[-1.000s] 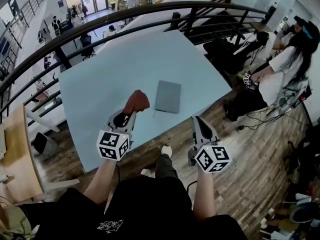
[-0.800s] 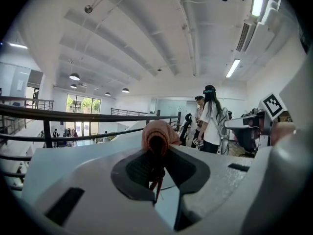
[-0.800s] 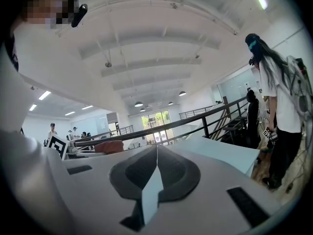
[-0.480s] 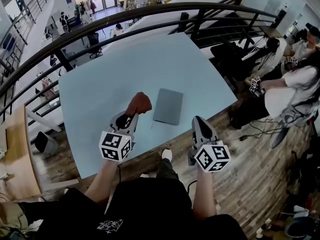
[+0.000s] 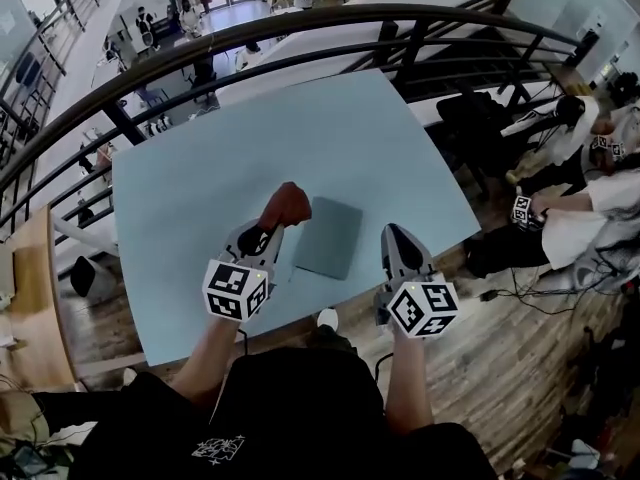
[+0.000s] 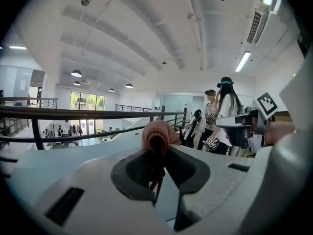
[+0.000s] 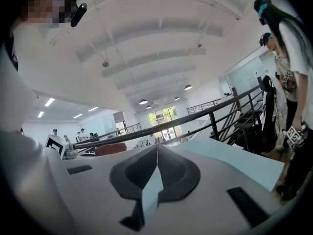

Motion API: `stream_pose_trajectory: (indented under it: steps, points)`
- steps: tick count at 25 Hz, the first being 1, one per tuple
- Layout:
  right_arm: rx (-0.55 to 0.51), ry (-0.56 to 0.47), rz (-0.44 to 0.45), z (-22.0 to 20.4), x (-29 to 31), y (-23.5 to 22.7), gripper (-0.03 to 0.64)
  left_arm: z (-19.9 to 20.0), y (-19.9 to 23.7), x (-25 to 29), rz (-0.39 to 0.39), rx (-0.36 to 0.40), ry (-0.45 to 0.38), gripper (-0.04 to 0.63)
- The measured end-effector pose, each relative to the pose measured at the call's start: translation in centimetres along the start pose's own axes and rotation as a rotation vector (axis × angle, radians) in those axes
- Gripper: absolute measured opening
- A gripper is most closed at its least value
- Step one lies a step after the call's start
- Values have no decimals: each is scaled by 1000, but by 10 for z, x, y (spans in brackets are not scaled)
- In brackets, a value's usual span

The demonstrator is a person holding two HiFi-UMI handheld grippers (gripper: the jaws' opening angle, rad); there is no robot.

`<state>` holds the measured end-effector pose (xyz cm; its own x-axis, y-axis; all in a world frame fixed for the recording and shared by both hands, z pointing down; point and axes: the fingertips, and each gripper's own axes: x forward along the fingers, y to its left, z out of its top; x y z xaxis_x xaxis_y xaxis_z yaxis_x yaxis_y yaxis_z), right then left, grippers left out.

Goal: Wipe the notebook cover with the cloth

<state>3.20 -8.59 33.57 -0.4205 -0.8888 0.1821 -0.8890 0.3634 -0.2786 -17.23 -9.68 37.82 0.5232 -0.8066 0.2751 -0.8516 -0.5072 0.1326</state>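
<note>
Both tools are pressed together: the left tool (image 5: 268, 226) pinches the cloth (image 5: 286, 205), the right tool (image 5: 394, 236) holds nothing. Between them on the counter (image 5: 230, 148) lies the notebook (image 5: 328, 236), its corner beside the cloth. Wiping looks barely begun, if at all.

a big open-plan workplace, seemingly part office, part lab. the pale blue table (image 5: 250, 148) stands on a wood-plank floor (image 5: 520, 348) of a mezzanine, edged by a dark metal railing (image 5: 300, 38). below are desks and office chairs (image 5: 190, 73), with glass doors (image 6: 88, 102) beyond. the white ribbed ceiling (image 6: 146, 33) carries round lamps (image 6: 76, 73) and a strip light (image 6: 243, 61) — cables (image 5: 512, 290) trail beside seated people (image 5: 590, 218).
</note>
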Motion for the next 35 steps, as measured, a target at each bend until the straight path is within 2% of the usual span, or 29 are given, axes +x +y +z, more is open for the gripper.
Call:
stream_pose_trajectory:
  steps: [7, 16, 26, 35]
  points:
    - [29, 35, 49, 9, 18, -45, 8, -1, -23, 37, 39, 3, 61, 71]
    - [65, 93, 111, -9, 55, -83, 8, -25, -37, 79, 64, -9, 126, 71]
    - [106, 143, 113, -32, 75, -107, 8, -45, -50, 112, 32, -23, 180, 71]
    - [152, 200, 52, -72, 84, -115, 8, -87, -67, 139, -58, -53, 271, 71]
